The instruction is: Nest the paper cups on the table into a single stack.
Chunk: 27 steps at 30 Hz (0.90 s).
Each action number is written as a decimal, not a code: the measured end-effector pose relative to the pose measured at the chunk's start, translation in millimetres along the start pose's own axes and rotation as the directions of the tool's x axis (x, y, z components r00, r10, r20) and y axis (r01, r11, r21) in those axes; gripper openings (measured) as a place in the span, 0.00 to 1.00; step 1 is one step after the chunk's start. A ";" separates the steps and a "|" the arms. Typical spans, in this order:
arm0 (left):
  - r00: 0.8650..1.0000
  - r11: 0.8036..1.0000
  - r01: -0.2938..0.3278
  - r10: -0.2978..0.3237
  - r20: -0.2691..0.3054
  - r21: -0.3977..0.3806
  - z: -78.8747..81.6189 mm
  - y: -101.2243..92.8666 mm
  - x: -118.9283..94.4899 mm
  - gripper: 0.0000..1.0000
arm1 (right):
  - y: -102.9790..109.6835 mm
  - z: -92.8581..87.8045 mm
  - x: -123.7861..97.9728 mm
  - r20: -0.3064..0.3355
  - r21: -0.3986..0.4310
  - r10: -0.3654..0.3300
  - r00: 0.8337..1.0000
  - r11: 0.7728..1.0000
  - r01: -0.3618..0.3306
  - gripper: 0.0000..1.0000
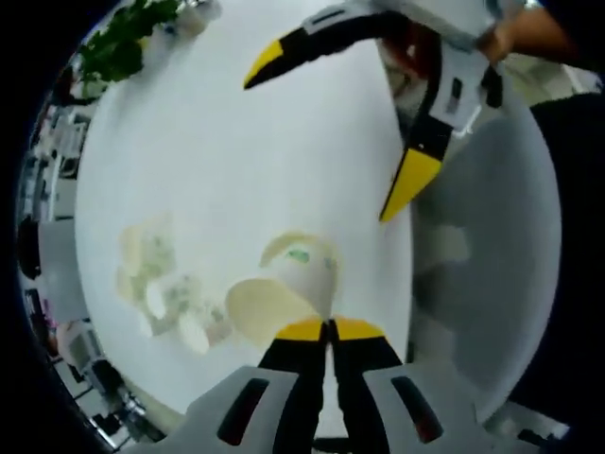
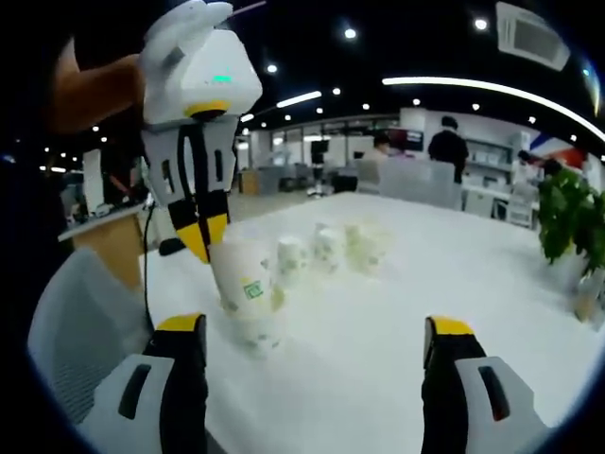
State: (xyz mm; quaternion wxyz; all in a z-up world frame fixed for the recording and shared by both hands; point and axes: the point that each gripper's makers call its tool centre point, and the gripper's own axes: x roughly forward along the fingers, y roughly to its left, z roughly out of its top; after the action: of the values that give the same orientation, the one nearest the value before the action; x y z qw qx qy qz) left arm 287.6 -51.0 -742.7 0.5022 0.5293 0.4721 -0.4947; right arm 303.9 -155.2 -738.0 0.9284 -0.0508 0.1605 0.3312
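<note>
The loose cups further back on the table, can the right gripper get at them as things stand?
Probably yes. The right gripper is open, and bare table lies between it and the loose cups. The left gripper, shut on a cup, stays off to one side.

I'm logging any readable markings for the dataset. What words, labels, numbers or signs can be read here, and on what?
None can be read.
Held paper cup: a green mark, too blurred to tell whether it holds letters.
Other paper cups: faint greenish prints, too blurred.
Left hand-held gripper: green light, no text.

White table (image 2: 406, 312): paper cups (image 2: 326, 248) standing in row, potted plant (image 2: 572, 222) at far edge.
</note>
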 end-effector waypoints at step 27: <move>0.997 0.999 -0.030 0.032 -0.071 0.029 -4.0 0.7 36.0 0.00 | -0.2 -2.7 -1.5 0.002 0.012 -0.007 1.000 1.000 0.007 0.93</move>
State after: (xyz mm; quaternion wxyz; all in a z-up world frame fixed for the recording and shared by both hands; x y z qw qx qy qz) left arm 290.8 -47.0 -778.6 0.4850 0.5610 0.4746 -0.4741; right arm 302.3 -156.8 -740.0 0.9300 -0.0453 0.1615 0.3272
